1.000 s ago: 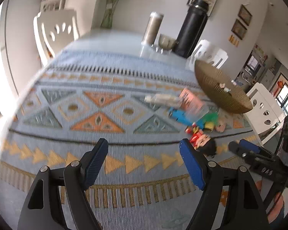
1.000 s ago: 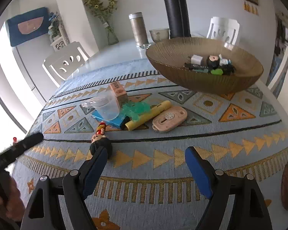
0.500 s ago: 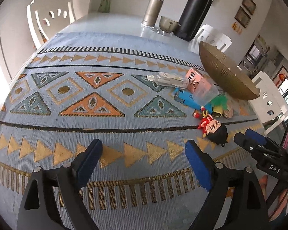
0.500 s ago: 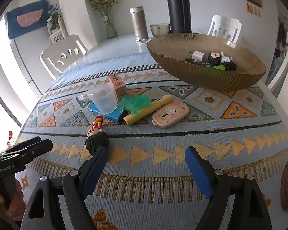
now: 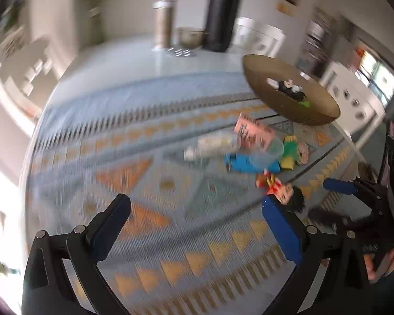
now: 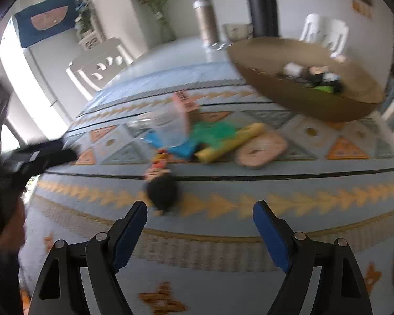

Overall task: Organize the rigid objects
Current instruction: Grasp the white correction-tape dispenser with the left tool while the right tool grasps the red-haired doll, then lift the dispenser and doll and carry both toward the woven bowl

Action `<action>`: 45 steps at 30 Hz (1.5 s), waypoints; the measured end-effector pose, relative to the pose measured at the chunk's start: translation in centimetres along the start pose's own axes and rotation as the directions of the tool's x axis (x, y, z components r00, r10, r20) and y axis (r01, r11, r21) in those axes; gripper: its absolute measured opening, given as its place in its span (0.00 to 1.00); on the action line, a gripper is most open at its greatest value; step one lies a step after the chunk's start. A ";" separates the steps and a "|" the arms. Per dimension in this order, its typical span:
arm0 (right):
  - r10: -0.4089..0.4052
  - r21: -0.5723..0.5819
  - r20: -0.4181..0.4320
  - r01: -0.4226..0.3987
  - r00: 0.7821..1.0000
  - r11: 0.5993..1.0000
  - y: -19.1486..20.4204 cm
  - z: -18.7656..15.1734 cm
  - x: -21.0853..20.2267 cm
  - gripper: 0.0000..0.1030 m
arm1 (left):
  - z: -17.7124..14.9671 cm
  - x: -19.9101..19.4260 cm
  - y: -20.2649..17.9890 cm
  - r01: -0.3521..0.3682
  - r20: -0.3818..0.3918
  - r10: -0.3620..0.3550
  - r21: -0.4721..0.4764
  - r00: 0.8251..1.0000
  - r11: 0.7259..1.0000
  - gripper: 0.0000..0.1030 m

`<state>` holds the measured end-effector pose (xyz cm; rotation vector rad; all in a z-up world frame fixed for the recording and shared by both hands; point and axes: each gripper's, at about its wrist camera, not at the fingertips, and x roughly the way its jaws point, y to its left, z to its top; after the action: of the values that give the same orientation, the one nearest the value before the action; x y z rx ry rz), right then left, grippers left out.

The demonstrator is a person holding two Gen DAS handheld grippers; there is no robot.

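Observation:
A small doll (image 5: 283, 191) with black hair and a red body lies on the patterned cloth, just past the right finger of my left gripper (image 5: 194, 204). That gripper's jaws are opening and nothing is between them. Beyond the doll is a pile: pink box (image 5: 252, 134), clear cup (image 5: 265, 152), blue piece (image 5: 245, 162), green toy (image 5: 291, 148). In the right wrist view, the doll (image 6: 161, 186) lies close ahead of my right gripper (image 6: 200, 207), which is open and empty. A yellow tube (image 6: 231, 141) and a pink oval case (image 6: 261, 149) lie there too. The brown bowl (image 6: 302, 105) holds several small items.
A black flask (image 5: 222, 13), a steel tumbler (image 5: 164, 23) and a small cup (image 5: 190, 36) stand at the table's far end. White chairs (image 6: 99, 63) ring the table. A vase of flowers (image 6: 155, 8) stands at the back. Both views are blurred.
My left gripper's jaws have spread wider and its view has rolled and swung toward the pile. The right gripper has edged closer to the doll, its jaws unchanged.

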<state>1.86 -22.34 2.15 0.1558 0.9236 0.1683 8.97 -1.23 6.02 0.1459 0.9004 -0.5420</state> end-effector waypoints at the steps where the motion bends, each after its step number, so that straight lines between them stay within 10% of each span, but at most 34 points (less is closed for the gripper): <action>1: 0.015 -0.001 -0.006 -0.015 1.000 1.000 0.6 0.3 0.2 0.79 | 0.9 0.9 0.2 0.016 -0.014 -0.016 0.030 1.000 0.999 0.97; 16: 0.005 -0.074 -0.032 -0.007 0.999 0.997 3.3 1.9 4.4 0.41 | 5.1 9.8 -0.8 0.239 -0.136 -0.218 0.159 0.966 0.958 0.49; 25: 0.007 -0.055 0.011 -0.007 1.000 0.998 2.5 0.7 1.8 0.31 | 3.0 6.1 -2.4 0.109 -0.065 -0.101 0.144 0.993 0.984 0.12; 33: -0.029 -0.016 0.040 0.029 0.999 0.999 -0.5 -1.9 -2.1 0.31 | -0.9 1.8 -3.0 -0.048 -0.031 0.052 0.122 0.998 0.991 0.15; 36: -0.014 0.003 0.033 0.014 0.999 1.000 -1.2 -2.7 -1.7 0.31 | -0.5 2.6 -3.1 -0.023 -0.069 0.030 0.097 0.997 0.995 0.40; 43: -0.055 -0.036 0.026 0.056 0.998 0.998 -0.7 -2.9 -1.3 0.31 | 2.8 7.2 -4.1 -0.047 -0.124 0.054 0.055 0.991 0.997 0.43; 45: -0.082 -0.056 0.023 0.084 0.996 0.995 -0.3 -3.0 -1.1 0.31 | 3.6 9.2 -4.3 -0.156 -0.142 0.163 0.059 0.976 0.986 0.44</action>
<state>-1.17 -22.63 1.14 0.0658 0.9026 0.1159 13.89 -9.64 1.56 0.3021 1.0095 -0.4064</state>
